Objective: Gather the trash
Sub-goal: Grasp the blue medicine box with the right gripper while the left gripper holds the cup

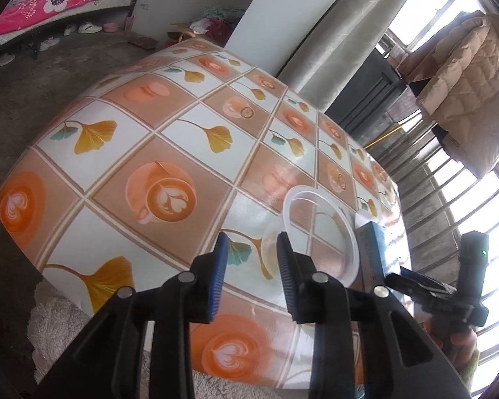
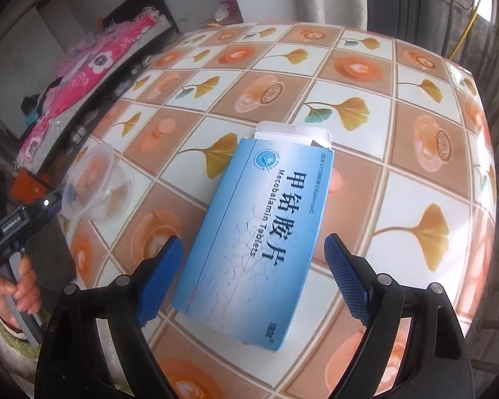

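Observation:
A clear plastic cup (image 1: pixel 319 232) lies on its side on the patterned tablecloth (image 1: pixel 183 153), just right of my left gripper (image 1: pixel 252 249), which is open and empty; its right finger (image 1: pixel 284 259) is near the cup's base. A blue medicine box (image 2: pixel 256 232) with an open white flap lies flat on the table between the jaws of my right gripper (image 2: pixel 252 259), which is open wide around it without touching. The cup also shows in the right wrist view (image 2: pixel 96 186), with the left gripper (image 2: pixel 55 202) beside it. The box edge (image 1: pixel 371 249) and right gripper (image 1: pixel 462 286) show in the left wrist view.
A bed with pink bedding (image 1: pixel 56 0) and shoes (image 1: pixel 86 28) on the floor lie beyond the table. A window with bars (image 1: pixel 465 206) and a hanging beige coat (image 1: pixel 465 93) are on the right. A white fluffy rug (image 1: pixel 56 326) lies below the table edge.

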A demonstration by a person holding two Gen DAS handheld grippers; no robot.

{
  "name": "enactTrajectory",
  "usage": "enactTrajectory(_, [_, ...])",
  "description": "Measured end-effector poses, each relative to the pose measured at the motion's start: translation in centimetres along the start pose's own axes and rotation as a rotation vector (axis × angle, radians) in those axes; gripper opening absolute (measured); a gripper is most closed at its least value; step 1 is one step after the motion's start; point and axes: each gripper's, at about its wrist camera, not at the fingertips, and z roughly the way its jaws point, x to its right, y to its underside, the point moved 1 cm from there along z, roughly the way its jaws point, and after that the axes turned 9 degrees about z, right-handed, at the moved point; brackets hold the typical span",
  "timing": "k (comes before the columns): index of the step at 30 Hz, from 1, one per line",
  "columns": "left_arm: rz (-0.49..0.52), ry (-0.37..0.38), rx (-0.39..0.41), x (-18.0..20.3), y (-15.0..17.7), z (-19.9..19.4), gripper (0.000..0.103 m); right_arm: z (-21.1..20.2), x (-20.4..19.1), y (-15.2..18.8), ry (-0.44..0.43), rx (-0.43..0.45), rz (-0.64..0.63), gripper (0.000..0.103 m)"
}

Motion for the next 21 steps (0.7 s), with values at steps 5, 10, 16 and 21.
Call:
enactTrajectory(5, [0.000, 0.013, 0.004, 0.7, -0.3, 0.3, 0.029, -0.3, 0.5, 0.5, 0.007, 0.013, 0.027, 0.083])
enactTrajectory(10, [-0.003, -0.006, 0.022, 0.9, -0.4, -0.7, 0.029, -1.3, 0.9, 0.7, -0.022, 0.043, 0.061, 0.083])
enactTrajectory(16, [-0.058, -0.004, 0.085, 0.3, -1.3, -2.1, 0.029, -1.1, 1.1, 1.0, -0.043, 0.045, 0.092, 0.083])
enactTrajectory(21, [-0.018, 0.044, 0.047, 2.1, -1.9, -0.8, 0.036, -0.8, 0.7, 1.0, -0.052, 0.042, 0.098, 0.083])
